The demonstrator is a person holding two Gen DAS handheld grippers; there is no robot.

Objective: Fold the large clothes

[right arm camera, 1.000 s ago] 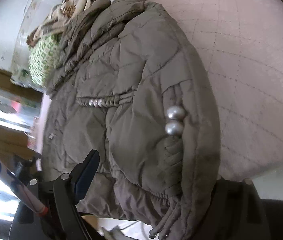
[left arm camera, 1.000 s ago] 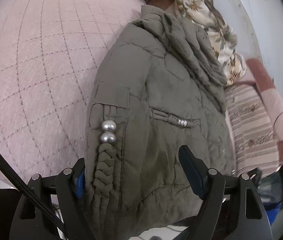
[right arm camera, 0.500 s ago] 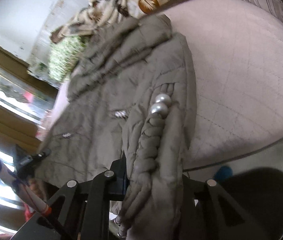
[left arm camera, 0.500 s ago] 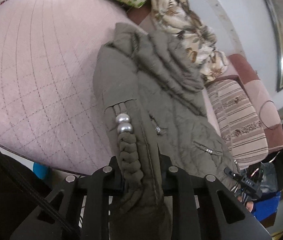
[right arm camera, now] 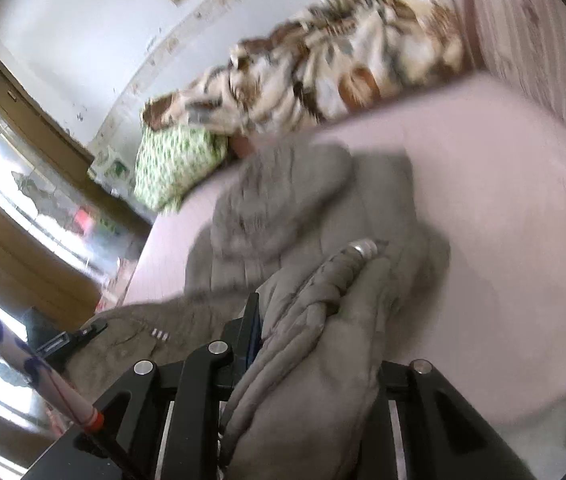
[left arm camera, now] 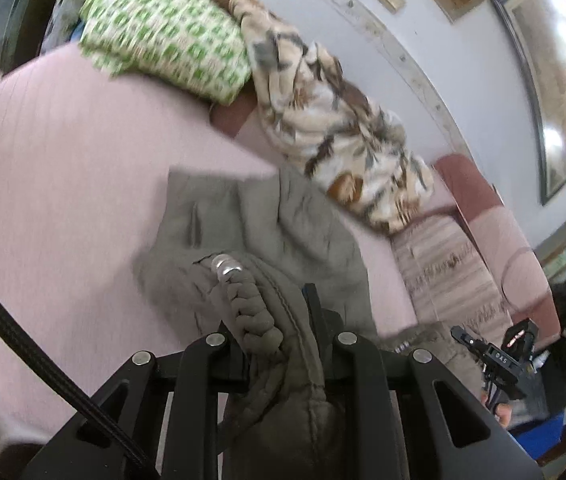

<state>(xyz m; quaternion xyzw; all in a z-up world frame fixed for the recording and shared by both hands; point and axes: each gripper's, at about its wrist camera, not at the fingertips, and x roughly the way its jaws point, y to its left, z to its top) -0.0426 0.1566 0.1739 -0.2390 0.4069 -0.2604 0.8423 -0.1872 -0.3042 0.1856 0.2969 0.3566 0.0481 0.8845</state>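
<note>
Both the left hand-held gripper (left arm camera: 279, 316) and the right (right arm camera: 307, 320) clamp the blurred jacket (left arm camera: 251, 220), fingertips hidden.

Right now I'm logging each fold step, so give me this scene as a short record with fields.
garment: grey-green padded jacket, lower end lifted, upper part lying on the bed
surface: pink quilted bed cover
left tongs: shut on the jacket's hem by a braided cord
right tongs: shut on the jacket's hem by the other braided cord
behind the jacket: green patterned pillow, leaf-print blanket
picture quality: motion blur in both views
</note>
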